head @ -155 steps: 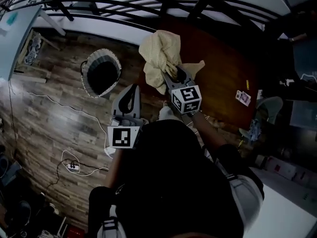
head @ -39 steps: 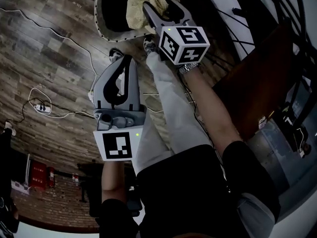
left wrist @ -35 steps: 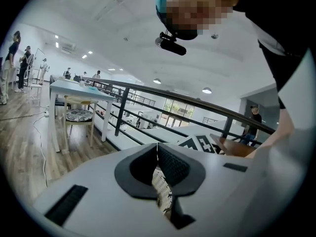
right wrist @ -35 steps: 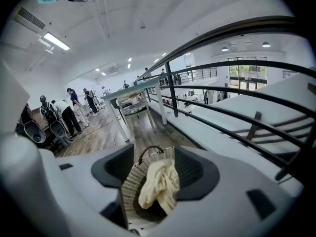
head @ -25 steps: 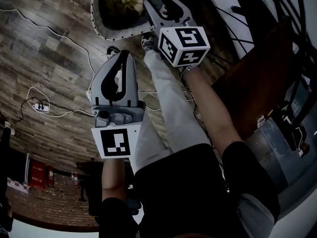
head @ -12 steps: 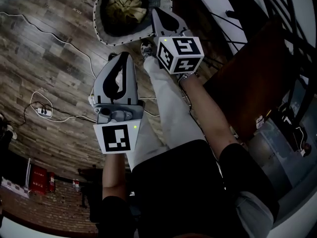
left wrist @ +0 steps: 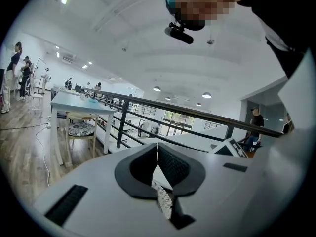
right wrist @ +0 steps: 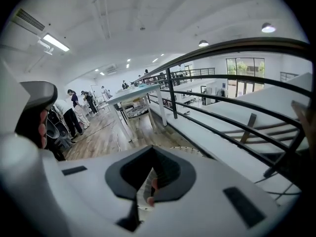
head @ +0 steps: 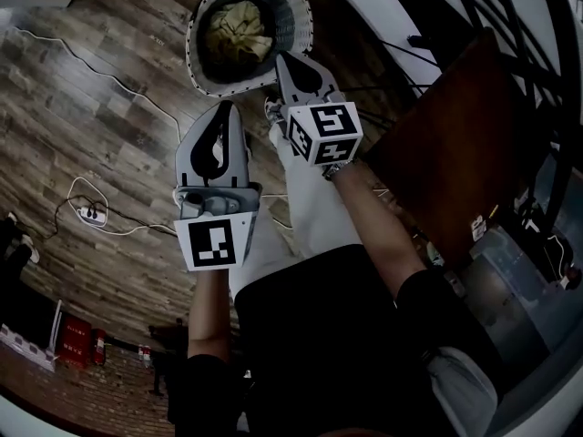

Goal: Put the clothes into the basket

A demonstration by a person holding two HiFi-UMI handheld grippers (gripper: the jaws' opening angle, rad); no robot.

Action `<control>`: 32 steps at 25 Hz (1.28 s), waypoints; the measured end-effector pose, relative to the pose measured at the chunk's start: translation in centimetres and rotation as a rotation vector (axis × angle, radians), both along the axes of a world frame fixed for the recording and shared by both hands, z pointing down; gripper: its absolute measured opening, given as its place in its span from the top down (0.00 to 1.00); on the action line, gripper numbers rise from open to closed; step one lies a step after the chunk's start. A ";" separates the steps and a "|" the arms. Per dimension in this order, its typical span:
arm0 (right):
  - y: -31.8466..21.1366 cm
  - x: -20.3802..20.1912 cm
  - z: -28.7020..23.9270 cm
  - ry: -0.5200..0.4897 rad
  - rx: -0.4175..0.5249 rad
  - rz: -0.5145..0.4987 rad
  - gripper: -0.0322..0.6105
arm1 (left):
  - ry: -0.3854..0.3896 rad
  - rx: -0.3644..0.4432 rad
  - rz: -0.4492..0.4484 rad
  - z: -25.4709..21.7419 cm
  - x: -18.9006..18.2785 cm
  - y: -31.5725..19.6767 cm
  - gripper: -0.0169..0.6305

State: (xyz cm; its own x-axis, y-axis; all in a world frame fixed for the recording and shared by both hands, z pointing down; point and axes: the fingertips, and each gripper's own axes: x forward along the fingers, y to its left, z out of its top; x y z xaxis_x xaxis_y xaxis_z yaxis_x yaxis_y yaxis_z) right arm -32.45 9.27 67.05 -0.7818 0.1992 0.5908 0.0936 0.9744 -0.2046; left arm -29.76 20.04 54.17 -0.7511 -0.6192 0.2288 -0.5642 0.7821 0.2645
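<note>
Well, the drop-in step looks done. The yellow cloth [head: 235, 31] lies crumpled inside the round basket [head: 197, 42]. The basket stands on the wooden floor [head: 82, 116], close to the floor's edge where the white ledge and the black railing [head: 474, 7] begin.

The left gripper [head: 225, 109] has its 2 jaws pressed together, and nothing sits between them. The right gripper [head: 284, 58] is squeezed closed too, and it holds nothing. Its tip hangs just beside the basket's rim, on the side near the person. The left one hangs a little farther from the basket, over bare floor.

I think this piece is finished. No other clothes show on the floor or on the brown table [head: 455, 144] at the right. So the next move would be to look for more clothes. If there are some, a gripper must spread its jaws first, then pinch a thick fold so the cloth does not slip out.

There are no words to read. Each gripper has a cube with black and white square marks, but those are patterns, not letters. The red boxes [head: 71, 333] at the floor's far corner have print too small to tell. A white power strip [head: 88, 214] lies on the floor with no label showing.
</note>
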 end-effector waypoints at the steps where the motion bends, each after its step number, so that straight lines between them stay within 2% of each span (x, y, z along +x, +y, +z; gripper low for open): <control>1: 0.2 0.3 -0.5 -0.006 0.003 -0.003 0.94 | -0.005 0.001 -0.003 -0.3 0.0 0.2 0.95; 7: 1.2 2.1 -5.1 -0.041 0.003 -0.001 0.94 | -0.030 0.009 0.008 -3.3 0.8 1.0 0.95; 18: 5.8 4.3 -17.9 -0.216 0.036 -0.137 0.94 | -0.087 0.020 0.032 -10.3 1.4 3.2 0.95; 24: 6.8 5.4 -22.5 -0.244 -0.014 -0.119 0.94 | -0.115 0.029 0.061 -13.5 2.1 4.1 0.95; 32: 6.6 7.0 -28.4 -0.345 0.058 -0.142 0.94 | -0.122 0.027 0.129 -16.3 5.0 3.3 0.95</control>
State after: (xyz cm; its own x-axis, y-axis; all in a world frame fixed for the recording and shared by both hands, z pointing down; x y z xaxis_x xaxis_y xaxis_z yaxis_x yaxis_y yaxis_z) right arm -25.49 15.91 38.60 -0.9039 0.2932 0.3114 0.2818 0.9560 -0.0820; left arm -24.77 23.36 37.88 -0.6861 -0.7171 0.1226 -0.6887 0.6945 0.2084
